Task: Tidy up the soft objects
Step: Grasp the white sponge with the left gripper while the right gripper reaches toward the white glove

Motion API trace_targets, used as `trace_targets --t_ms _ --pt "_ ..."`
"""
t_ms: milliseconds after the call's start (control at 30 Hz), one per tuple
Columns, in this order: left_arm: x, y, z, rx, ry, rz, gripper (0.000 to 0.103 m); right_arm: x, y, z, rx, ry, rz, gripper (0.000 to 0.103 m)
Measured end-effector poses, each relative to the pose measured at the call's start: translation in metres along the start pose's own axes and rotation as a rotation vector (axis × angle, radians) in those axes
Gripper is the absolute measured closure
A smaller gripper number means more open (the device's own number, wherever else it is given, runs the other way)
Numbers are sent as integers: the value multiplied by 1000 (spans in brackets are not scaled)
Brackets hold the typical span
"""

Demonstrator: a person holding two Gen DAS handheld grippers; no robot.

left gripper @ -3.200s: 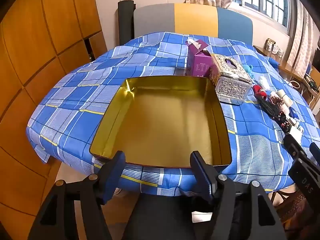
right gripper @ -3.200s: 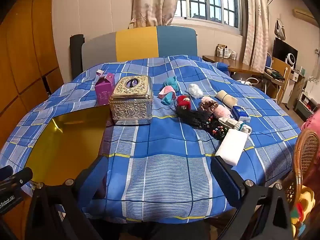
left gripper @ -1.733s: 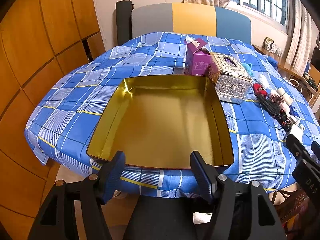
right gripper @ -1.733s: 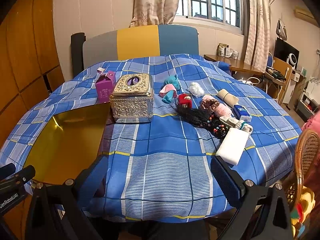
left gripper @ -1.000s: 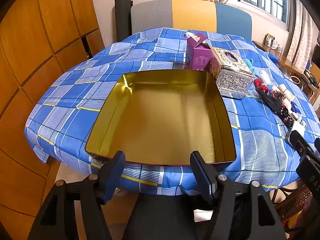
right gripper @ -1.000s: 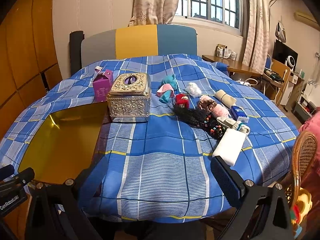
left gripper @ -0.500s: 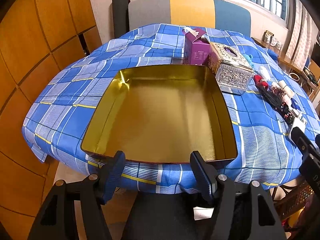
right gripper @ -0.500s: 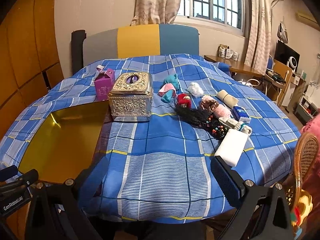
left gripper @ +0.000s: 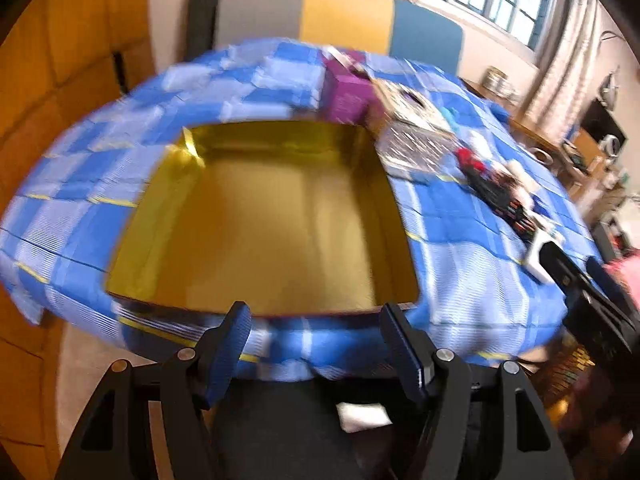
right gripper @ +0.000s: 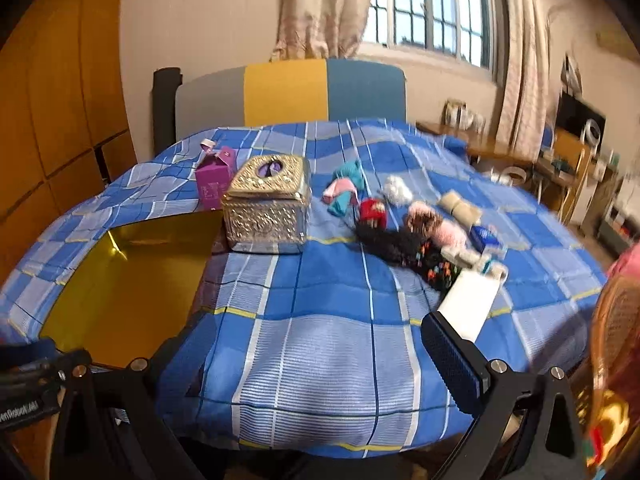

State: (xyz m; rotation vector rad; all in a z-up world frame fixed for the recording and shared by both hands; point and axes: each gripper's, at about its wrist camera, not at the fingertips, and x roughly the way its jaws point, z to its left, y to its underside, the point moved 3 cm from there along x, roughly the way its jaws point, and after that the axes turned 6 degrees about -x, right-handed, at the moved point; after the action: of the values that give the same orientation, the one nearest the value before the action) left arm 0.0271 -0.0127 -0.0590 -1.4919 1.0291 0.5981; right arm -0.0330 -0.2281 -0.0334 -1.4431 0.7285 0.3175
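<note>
An empty gold tin tray (left gripper: 264, 216) lies on the blue checked tablecloth at the near left; it also shows in the right wrist view (right gripper: 132, 280). A row of soft things lies to the right: teal and pink socks (right gripper: 344, 188), a red item (right gripper: 373, 211), a white puff (right gripper: 397, 189), a pink fluffy item (right gripper: 436, 226), a black beaded piece (right gripper: 404, 248) and a beige roll (right gripper: 458, 206). My left gripper (left gripper: 316, 332) is open and empty before the tray's near rim. My right gripper (right gripper: 320, 356) is open and empty at the table's near edge.
A silver ornate tissue box (right gripper: 268, 208) and a purple carton (right gripper: 214, 184) stand behind the tray. A white block (right gripper: 472, 304) and a small blue box (right gripper: 486, 236) lie near the soft things. A wicker chair (right gripper: 616, 352) stands at the right. Wooden panels line the left.
Both views are now blurred by motion. The left gripper has swung rightward and slightly nearer the tray. The right gripper has moved forward toward the table. Both remain open.
</note>
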Motion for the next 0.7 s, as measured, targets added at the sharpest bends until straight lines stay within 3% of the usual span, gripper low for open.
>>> trace_targets --t_ms 133,300,433,700 --pt "15 6 -10 -16 157 134 35 14 9 -37 118 -2 70 0" --pt "19 11 -37 70 209 171 37 30 20 -100 293 71 140 0" --pt "26 7 -51 67 286 206 37 52 30 -150 436 89 221 1" --pt "42 -20 -103 162 270 156 40 72 15 -198 448 87 213 6"
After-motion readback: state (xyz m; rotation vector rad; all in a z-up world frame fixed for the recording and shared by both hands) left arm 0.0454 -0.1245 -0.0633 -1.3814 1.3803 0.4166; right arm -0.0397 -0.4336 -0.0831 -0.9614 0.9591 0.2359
